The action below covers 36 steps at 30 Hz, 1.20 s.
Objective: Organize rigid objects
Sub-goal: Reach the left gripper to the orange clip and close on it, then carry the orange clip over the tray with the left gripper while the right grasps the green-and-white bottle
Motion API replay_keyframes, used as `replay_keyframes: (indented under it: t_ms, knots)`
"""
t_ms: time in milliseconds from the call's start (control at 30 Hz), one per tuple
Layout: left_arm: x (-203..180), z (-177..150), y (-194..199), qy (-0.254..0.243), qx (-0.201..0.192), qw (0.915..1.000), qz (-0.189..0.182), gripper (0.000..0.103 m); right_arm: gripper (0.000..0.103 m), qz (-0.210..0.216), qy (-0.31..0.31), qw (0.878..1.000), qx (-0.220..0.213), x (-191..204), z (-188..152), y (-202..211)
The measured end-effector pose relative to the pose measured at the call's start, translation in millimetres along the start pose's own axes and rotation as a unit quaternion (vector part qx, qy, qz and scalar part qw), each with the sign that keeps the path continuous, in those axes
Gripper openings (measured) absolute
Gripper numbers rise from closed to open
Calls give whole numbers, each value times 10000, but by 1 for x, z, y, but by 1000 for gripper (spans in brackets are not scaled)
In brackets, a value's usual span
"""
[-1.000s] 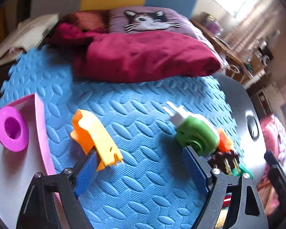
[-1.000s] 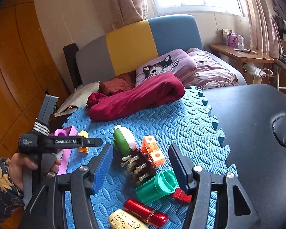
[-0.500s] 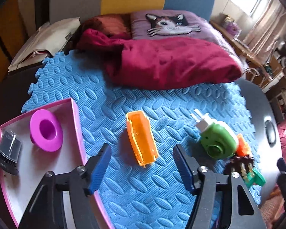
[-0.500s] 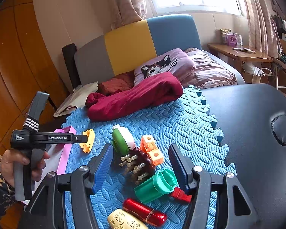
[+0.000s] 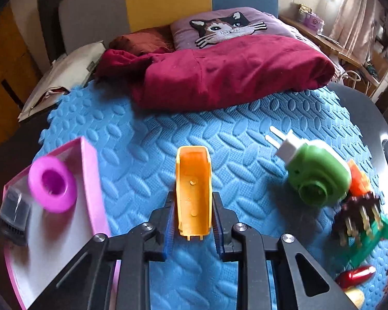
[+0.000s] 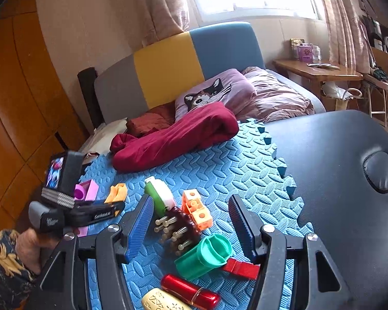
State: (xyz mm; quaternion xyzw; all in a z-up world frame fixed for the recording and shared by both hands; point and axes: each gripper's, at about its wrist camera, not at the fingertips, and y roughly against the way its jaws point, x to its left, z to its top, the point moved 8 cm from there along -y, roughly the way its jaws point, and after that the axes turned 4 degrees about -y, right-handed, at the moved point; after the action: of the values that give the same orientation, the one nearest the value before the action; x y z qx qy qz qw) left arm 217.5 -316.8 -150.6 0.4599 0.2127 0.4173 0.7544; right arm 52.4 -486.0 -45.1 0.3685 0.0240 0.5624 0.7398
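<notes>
Gripping the orange piece, most items still waiting on the mat

Clamping is happening on the left side now: the left gripper [image 5: 193, 222] is squeezing the orange plastic shell [image 5: 193, 188] between its two blue pads, one on each long side. The shell is lying w/ its open side up on the blue foam mat [image 5: 219, 134], just beside the pink tray [image 5: 90, 170]. I am judging this as the pick-up step, not yet the lift.

The right gripper [image 6: 191, 230] is hanging w/ its fingers apart, approx. half way, above the pile and holding nothing.

Inside the tray, a magenta ring [image 5: 51, 184] and a dark brush-like item [image 5: 14, 214] are already lying, so it seems 2 items are sorted.

Still waiting on the mat: the green plug device [image 5: 318, 173], an orange block [image 6: 196, 210], a brown pin brush [image 6: 179, 226], a green cylinder [image 6: 207, 257], a red clip [image 6: 241, 268], a red tube [image 6: 191, 292] and a cream patterned piece [image 6: 163, 301]. So the task is looking early, w/ most pieces left.
</notes>
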Motion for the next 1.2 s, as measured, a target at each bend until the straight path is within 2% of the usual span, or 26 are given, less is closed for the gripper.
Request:
replay_keyframes:
  t_ms: [133,267,500,600,733,867,933,1000,1033,1067,1100,1167,1200]
  knots:
    - [-2,-21,25,77,-162,9997,-179,25,61,49,-260,9996,98,-9,1,-3]
    - [-3,-42,60,153,-419,9978,-483,25,61,90,-165,9996,216,-3,-4,-8]
    - [4,-72,116,53,-901,9933,-724,25,61,405,907,9933,594,49,-13,-23]
    - [14,-85,129,135,-987,9915,-835,25,63,425,1484,9836,932,72,-9,-44]
    - [32,-101,142,365,-1041,9895,-934,25,64,47,2168,9650,1477,88,-5,-87]
    - [50,-116,151,572,-1075,9882,-926,25,66,-432,2786,9376,2035,89,-10,-125]
    - [60,-121,153,709,-1067,9874,-930,25,68,-626,3006,9214,2383,85,-18,-143]
    - [71,-126,154,859,-1062,9862,-936,25,68,-848,3136,9103,2564,80,-25,-158]
    - [75,-128,154,903,-1066,9859,-919,25,68,-917,3152,9072,2632,77,-27,-163]
    - [79,-131,154,955,-1069,9856,-897,25,61,-1005,3150,9036,2722,75,-31,-167]
    - [82,-132,154,992,-1070,9853,-892,25,48,-1071,3145,9024,2745,77,-34,-169]
    - [88,-137,154,1080,-1072,9845,-872,25,47,-991,3209,9079,2509,89,-34,-165]
    - [90,-139,155,1113,-1069,9843,-858,25,42,-857,3173,9140,2380,98,-34,-161]
